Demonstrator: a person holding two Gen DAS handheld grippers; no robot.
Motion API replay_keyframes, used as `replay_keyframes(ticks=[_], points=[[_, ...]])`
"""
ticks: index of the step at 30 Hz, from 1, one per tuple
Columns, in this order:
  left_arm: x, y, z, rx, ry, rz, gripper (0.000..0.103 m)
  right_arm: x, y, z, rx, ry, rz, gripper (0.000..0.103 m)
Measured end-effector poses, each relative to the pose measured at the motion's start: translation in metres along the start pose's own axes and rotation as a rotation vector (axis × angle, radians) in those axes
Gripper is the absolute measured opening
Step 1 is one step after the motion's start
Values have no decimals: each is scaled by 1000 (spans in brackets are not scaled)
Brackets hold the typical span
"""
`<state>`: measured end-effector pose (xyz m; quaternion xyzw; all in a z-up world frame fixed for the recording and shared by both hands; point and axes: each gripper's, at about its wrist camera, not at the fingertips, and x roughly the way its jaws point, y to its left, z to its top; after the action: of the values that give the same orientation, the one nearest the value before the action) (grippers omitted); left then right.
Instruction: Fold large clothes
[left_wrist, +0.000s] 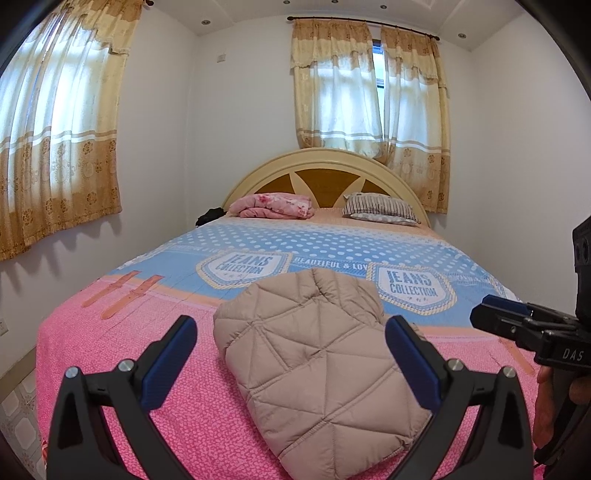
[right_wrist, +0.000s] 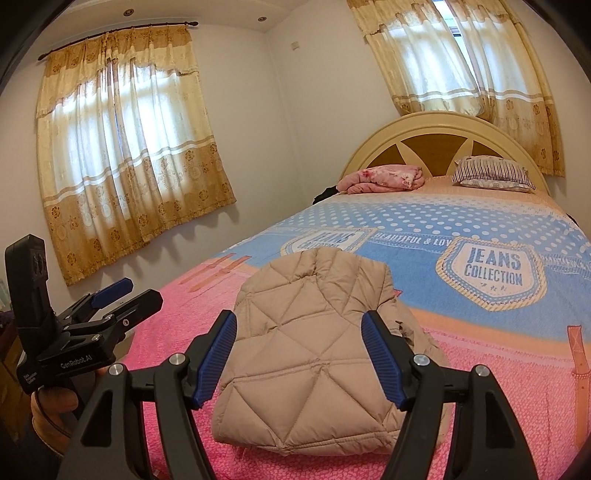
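Pink and blue bedspread covers the bed (left_wrist: 110, 332), the landmark here. Near its foot, on the pink part, lies the beige quilted jacket (left_wrist: 314, 350), already a compact bundle. Both claws hover over that foot end, left claw (left_wrist: 291, 354) and right claw (right_wrist: 299, 354) gaping, empty, clear of the jacket. Folding looks nearly finished; next probably calls for tucking or pressing flat.

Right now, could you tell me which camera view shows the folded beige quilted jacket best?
The left wrist view: the jacket lies nearly whole between the open fingers. In the right wrist view, the right gripper's fingers cover its sides.
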<state>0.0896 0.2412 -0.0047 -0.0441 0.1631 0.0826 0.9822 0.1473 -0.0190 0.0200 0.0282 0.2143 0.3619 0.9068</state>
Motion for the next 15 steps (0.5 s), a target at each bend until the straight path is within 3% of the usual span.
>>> replay_keyframes(ticks=[15], points=[[-2, -2, 1, 7, 3, -5, 103, -1, -1, -2, 3, -1, 4, 71]])
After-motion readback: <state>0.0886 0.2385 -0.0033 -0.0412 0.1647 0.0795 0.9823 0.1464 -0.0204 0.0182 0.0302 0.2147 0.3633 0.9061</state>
